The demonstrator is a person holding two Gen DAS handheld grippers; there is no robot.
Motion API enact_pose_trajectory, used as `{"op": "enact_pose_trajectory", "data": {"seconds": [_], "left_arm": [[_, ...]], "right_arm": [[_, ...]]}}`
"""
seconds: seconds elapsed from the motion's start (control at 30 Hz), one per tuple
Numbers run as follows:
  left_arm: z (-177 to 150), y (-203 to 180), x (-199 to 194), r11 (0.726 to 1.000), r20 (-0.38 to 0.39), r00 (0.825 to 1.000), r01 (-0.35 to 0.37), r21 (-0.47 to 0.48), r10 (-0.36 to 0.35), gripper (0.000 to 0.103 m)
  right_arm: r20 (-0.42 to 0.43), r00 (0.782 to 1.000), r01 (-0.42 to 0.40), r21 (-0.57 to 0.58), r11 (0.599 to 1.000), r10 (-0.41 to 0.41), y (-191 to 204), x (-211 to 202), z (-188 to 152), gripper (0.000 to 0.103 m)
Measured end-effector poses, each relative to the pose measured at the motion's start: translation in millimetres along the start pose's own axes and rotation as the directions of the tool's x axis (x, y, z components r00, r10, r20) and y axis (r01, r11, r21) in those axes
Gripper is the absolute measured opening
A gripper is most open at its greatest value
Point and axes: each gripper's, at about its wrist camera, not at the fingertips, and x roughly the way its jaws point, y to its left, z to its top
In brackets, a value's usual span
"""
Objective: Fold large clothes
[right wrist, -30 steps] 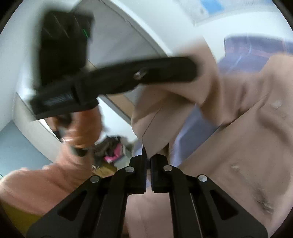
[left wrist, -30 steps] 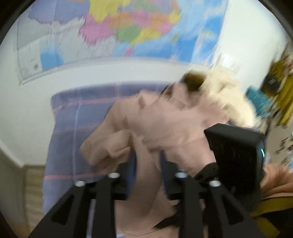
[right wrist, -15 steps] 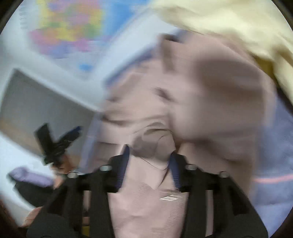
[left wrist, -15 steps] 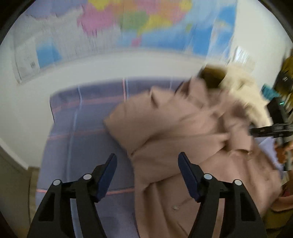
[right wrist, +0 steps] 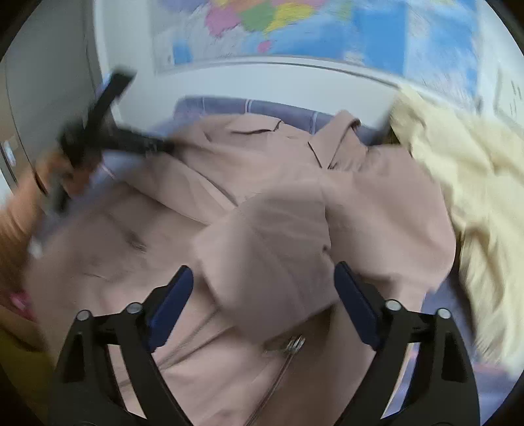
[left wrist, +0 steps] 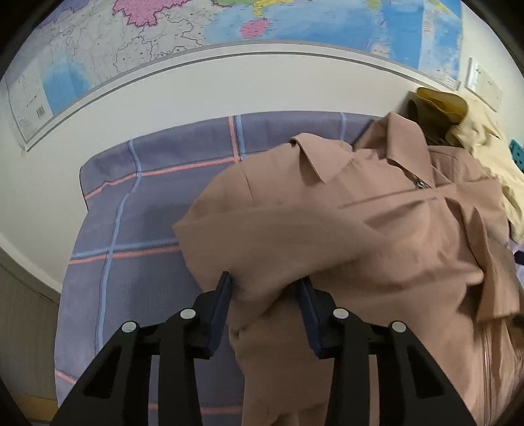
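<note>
A tan zip jacket (left wrist: 360, 229) lies rumpled on a purple plaid bed sheet (left wrist: 147, 229), collar (left wrist: 314, 157) toward the wall. My left gripper (left wrist: 265, 288) is at its left edge, jaws closing, and a bulging fold fills the gap against both blue pads. In the right wrist view the jacket (right wrist: 262, 183) spreads below my right gripper (right wrist: 263, 285), whose jaws are opening wide. A folded-over sleeve lies between them without touching the pads. The left gripper (right wrist: 160, 145) appears there blurred, at the jacket's far left, held by a hand.
A cream garment (left wrist: 484, 154) is heaped against the wall at the right, touching the jacket, and shows in the right wrist view (right wrist: 458, 170) too. A wall map (left wrist: 294, 19) hangs above the bed. Bare sheet shows left of the jacket.
My left gripper opened, dropped toward the jacket's left edge and closed on a fold there. My right gripper let go of its cloth, swung over the jacket and spread its jaws.
</note>
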Motion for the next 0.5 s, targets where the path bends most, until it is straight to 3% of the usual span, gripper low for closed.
{"op": "enact_pose_trajectory", "data": {"seconds": [0.03, 0.07, 0.1, 0.13, 0.2, 0.27, 0.33, 0.4, 0.43, 0.5], "left_arm": [[2.1, -0.3, 1.2, 1.000, 0.001, 1.000, -0.009, -0.007, 0.009, 0.038], [4.5, 0.5, 2.0, 1.000, 0.004, 1.000, -0.009, -0.019, 0.009, 0.038], [5.5, 1.2, 2.0, 1.000, 0.005, 1.000, -0.005, -0.028, 0.005, 0.038], [6.9, 2.8, 1.2, 0.999, 0.007, 1.000, 0.000, -0.045, 0.000, 0.038], [7.9, 6.6, -3.6, 0.998, 0.023, 1.000, 0.012, -0.063, -0.010, 0.038], [8.3, 8.3, -9.4, 0.997, 0.038, 0.999, 0.018, -0.071, -0.015, 0.039], [8.7, 10.5, -14.7, 0.997, 0.051, 0.998, 0.027, -0.077, -0.023, 0.039], [9.7, 11.6, -15.1, 0.997, 0.051, 0.999, 0.023, -0.079, -0.019, 0.039], [9.7, 11.5, -13.4, 0.997, 0.047, 0.999, 0.011, -0.072, -0.008, 0.040], [8.7, 12.4, -8.9, 0.997, 0.037, 0.999, -0.010, -0.073, 0.013, 0.041]], "right_arm": [[-0.014, 0.999, 0.033, -0.023, 0.999, -0.034, -0.1, 6.8, -0.7, 0.062], [-0.034, 0.999, 0.040, -0.010, 0.999, -0.040, -6.2, 11.9, -1.2, 0.038], [-0.051, 0.999, 0.016, 0.034, 0.999, -0.014, -17.3, 14.2, -1.1, 0.023], [-0.041, 0.996, -0.077, 0.129, 0.989, 0.082, -37.1, 12.8, 2.3, 0.011], [0.041, 0.983, -0.182, 0.262, 0.948, 0.178, -70.5, 0.1, 7.7, 0.009], [0.151, 0.963, -0.264, 0.389, 0.883, 0.221, -111.0, -16.5, 9.3, 0.006], [0.217, 0.938, -0.345, 0.515, 0.785, 0.270, -152.4, -20.5, -1.2, 0.007], [0.186, 0.943, -0.331, 0.620, 0.711, 0.276, -180.2, -9.1, -14.8, 0.024], [0.141, 0.961, -0.272, 0.645, 0.714, 0.238, -189.1, -5.4, -22.1, 0.033], [0.107, 0.974, -0.221, 0.663, 0.715, 0.202, -197.3, -6.8, -32.8, 0.040]]}}
